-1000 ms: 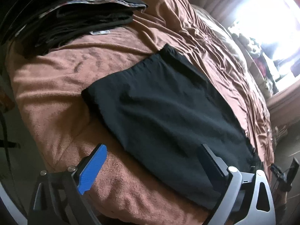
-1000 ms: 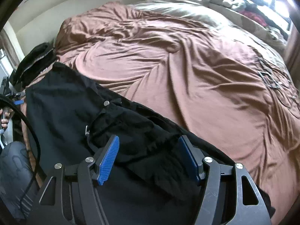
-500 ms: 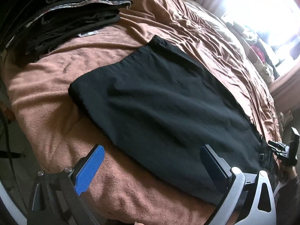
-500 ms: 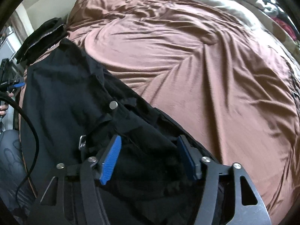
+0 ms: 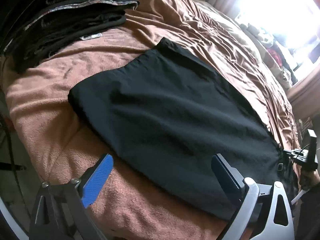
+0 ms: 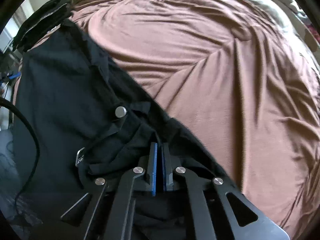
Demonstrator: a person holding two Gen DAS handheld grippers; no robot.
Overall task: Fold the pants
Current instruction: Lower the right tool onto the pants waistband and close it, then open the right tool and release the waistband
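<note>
In the left wrist view we see the black pants (image 5: 170, 116) lying flat on the brown blanket (image 5: 60, 124) of the bed, below and to the right of the stack of folded dark clothes (image 5: 66, 26) at the top left corner. Our left tool (image 5: 162, 170) hangs over the near edge of the pants with its blue pads wide apart; the jaws are closing a little, and the pads press on nothing, though the pants' edge lies beneath the gap. Far from the stack, at the right edge of this view, the right tool shows small at the pants' waist end. In the right wrist view the right tool (image 6: 159, 146) has its pads drawn together, pinching a ridge of black cloth at the waist, just below and to the right of the metal button (image 6: 120, 112); the stack sits well away at the upper left. We judge that we are at the grasping step before a fold: one end is taken, the other is not yet. The next move calls for the left tool to drop onto the pants' edge and pinch it, so that both ends can be lifted together.
</note>
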